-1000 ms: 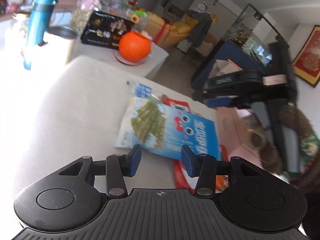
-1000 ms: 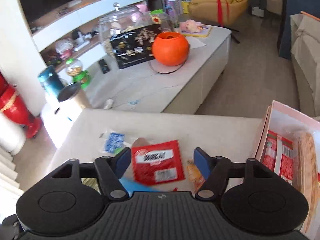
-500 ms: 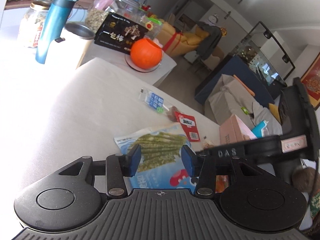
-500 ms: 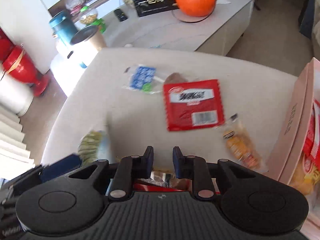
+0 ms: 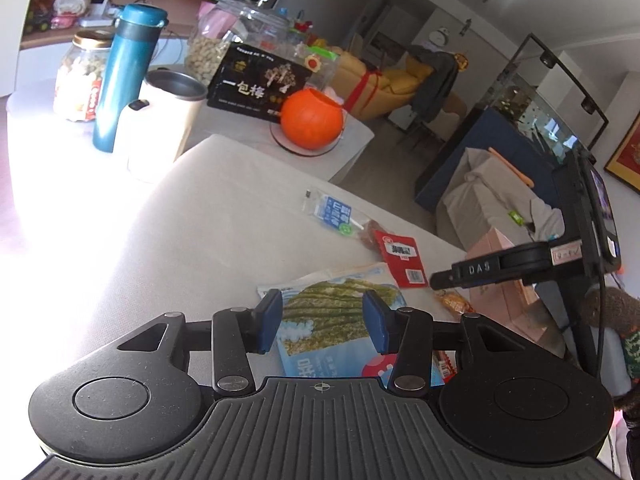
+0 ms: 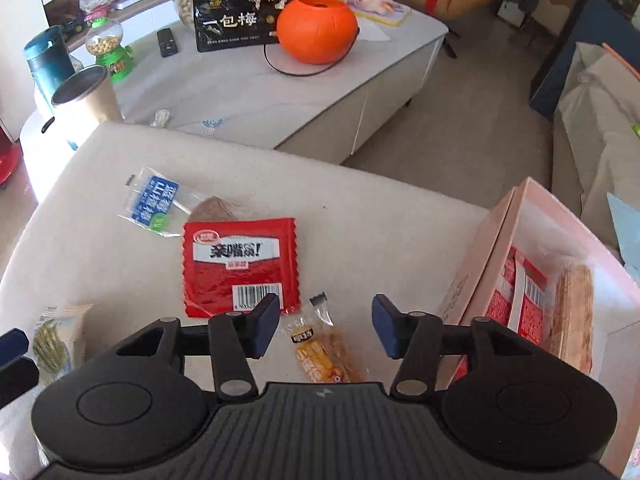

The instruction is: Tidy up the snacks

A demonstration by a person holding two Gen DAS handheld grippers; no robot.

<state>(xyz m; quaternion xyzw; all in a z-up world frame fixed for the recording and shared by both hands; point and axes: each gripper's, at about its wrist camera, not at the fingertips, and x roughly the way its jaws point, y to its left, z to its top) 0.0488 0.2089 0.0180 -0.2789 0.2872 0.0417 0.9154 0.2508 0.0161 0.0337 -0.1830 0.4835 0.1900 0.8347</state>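
Four loose packets lie on bench | red sachet at 11 o'clock of right gripper, orange snack between its wide-open, empty jaws | left gripper open over seaweed bag, empty | light, crinkly, slippery film: pinch sealed edge | pink box at 2 o'clock.

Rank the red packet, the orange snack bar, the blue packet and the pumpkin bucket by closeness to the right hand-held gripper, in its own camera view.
1. Orange snack bar, between the right hand-held gripper's fingers.
2. Red packet, ahead left.
3. Blue packet, farther left.
4. Pumpkin bucket, on the far table.
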